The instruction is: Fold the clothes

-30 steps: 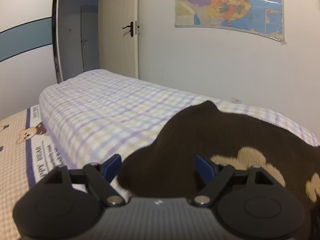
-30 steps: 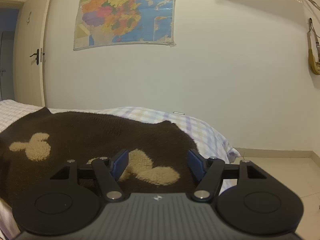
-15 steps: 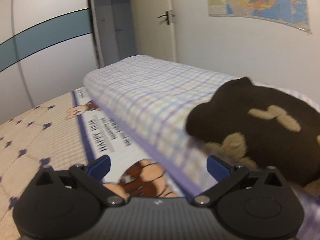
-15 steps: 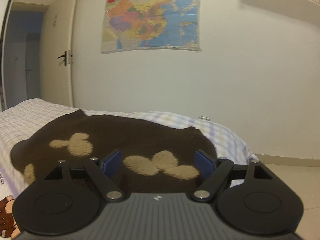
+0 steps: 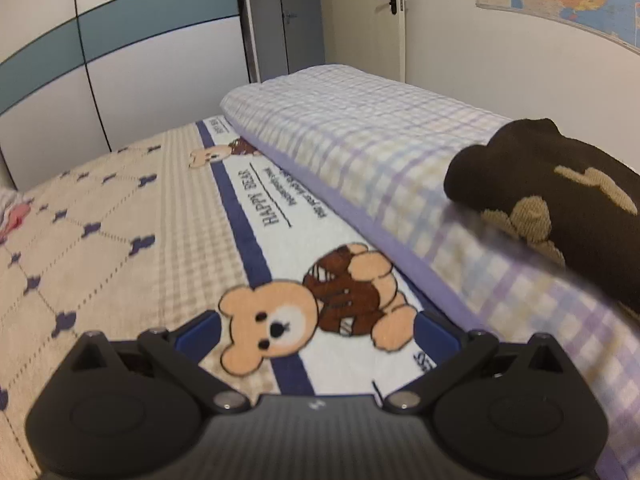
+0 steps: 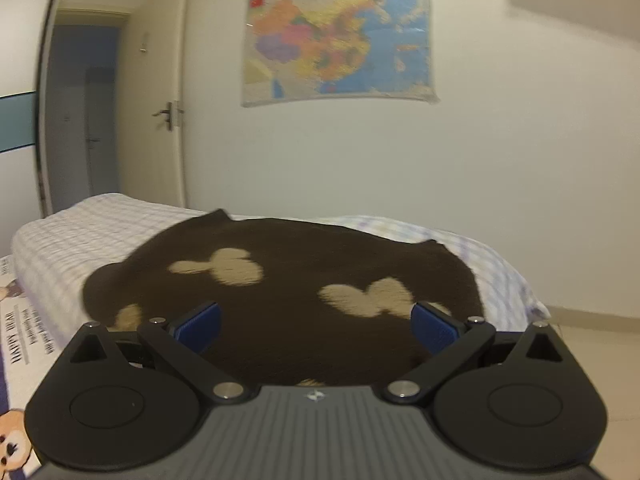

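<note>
Our left claw [image 5: 316, 330] has its blue pads wide apart and holds nothing. It looks down at the teddy bear [image 5: 308, 312] printed on the bed cover [image 5: 120, 240], not at the clothes. Our right claw [image 6: 316, 330] is wide apart too, with nothing in it, and it sits low in front of the brown sweater [image 6: 280, 304].

The brown sweater lies on the checked quilt [image 5: 360, 128], which is folded thick along the far side of the bed. In the left view the sweater is off to the right, well apart from that claw.

What could go wrong? We think the left claw could pinch the bed cover by mistake, because that is all that sits between its pads. The soft quilt may come up with the sweater if we dig too deep. The sweater is fuzzy and thick, so a small pinch might slip off.

The sweater looks already folded into a wide lump. Its long side runs left to right along the quilt in the right view. We cannot tell which end is the neck.
</note>
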`<state>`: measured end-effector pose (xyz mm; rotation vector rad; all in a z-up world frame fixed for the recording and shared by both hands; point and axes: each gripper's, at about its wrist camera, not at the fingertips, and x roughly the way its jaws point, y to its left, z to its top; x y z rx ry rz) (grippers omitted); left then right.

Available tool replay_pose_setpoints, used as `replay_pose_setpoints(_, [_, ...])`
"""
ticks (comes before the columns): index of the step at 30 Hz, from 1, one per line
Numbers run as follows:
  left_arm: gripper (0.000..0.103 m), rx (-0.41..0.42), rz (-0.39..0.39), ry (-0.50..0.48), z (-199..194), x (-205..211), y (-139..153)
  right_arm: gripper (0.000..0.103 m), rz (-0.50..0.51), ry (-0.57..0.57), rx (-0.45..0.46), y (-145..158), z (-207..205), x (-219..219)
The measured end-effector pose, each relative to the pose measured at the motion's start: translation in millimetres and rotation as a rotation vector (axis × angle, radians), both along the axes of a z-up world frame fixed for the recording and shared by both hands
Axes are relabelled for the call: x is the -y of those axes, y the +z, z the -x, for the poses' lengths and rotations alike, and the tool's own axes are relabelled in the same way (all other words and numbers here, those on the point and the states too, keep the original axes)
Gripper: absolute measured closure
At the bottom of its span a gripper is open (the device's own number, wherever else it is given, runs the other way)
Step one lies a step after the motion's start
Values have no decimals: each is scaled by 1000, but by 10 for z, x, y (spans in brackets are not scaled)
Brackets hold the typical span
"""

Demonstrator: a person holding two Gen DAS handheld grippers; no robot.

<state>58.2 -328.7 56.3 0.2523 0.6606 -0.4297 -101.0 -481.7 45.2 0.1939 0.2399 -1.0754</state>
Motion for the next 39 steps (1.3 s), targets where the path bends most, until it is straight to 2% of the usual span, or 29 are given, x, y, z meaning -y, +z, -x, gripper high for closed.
replay_pose_setpoints(3, [0,12,22,23,76,-132,-87,0,-62,55,2,-85,-41,-90])
replay_pose_setpoints(6, [0,12,85,50,120,-311,-167,0,-119,123,-18,-195,-123,-181])
replay_pose_setpoints(12, [0,59,51,154,144,-598,-284,0,-186,280,-20,-368,-323,-439])
replay_pose_setpoints(16, [0,50,48,252,44,-970,-398,0,-222,400,-31,-464,-525,-699])
replay_pose_setpoints(24, [0,41,-1,436,-122,-1843,-696,0,-134,688,-124,-580,-1019,-1543])
replay_pose_setpoints(31, [0,55,5,511,-129,-2448,-869,0,-162,798,-157,-699,-1269,-2066])
replay_pose_setpoints(39, [0,100,26,612,-53,-3039,-1130,0,-117,923,-204,-899,-1420,-2698])
